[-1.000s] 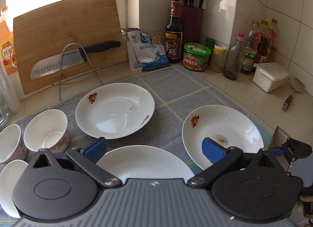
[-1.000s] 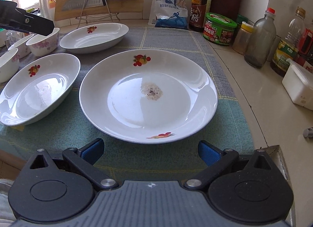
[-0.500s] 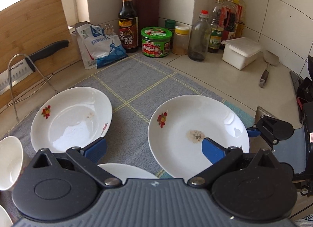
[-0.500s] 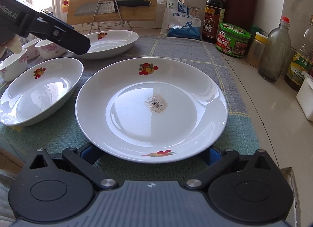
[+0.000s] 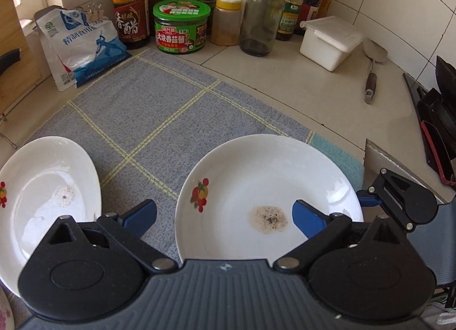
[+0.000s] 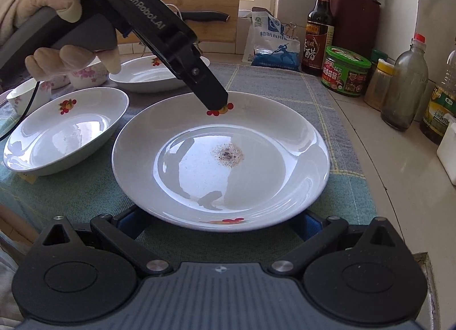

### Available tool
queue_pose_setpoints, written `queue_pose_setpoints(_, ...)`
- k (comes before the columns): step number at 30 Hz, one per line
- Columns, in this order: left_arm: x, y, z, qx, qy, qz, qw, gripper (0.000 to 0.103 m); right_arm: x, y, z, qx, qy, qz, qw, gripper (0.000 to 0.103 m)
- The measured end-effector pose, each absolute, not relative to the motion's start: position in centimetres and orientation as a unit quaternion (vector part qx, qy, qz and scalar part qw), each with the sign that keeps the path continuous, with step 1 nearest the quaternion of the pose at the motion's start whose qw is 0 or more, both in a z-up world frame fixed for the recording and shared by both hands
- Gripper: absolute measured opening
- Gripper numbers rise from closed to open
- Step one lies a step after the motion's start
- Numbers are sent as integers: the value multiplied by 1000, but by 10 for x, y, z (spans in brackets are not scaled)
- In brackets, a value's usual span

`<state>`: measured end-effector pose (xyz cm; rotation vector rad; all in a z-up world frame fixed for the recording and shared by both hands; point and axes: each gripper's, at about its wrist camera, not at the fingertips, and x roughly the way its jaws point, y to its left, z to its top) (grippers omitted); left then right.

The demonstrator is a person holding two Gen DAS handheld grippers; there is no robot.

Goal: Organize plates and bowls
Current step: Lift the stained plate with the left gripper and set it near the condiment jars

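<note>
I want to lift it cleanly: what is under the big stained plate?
The plate rests on the checked mat. The right gripper has its blue fingers under the near rim. The mat beneath its middle is hidden.

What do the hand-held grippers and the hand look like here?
Each hand-held gripper, left and right, has a ribbed grey body, black linkage arms with silver pivot pins, and blue fingers. The left one carries white "GenRobot.AI" lettering. The hand wears a cream glove; a thin black cable hangs below.
</note>
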<state>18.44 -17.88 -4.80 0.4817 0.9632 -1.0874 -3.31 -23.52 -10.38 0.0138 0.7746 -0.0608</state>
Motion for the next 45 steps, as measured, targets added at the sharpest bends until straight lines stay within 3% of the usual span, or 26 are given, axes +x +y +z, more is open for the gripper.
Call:
queue_pose_setpoints(9, 200, -201, -61, 232, 471, -511, 680, 90, -34, -236, -103, 3, 374, -21, 927, 103)
queue_pose_setpoints(11, 201, -205, -62, 240, 475, -512, 674, 84, -35, -238, -103, 2, 371, -19, 928, 103)
queue_pose_setpoints(16, 207, -210, -62, 243, 486, -515, 662, 81, -36, -240, -103, 1, 372, -16, 928, 103)
queue_pose_setpoints(45, 218, -218, -55, 237, 498, -530, 644, 81, -19, -251, -84, -18, 396, 1, 918, 103)
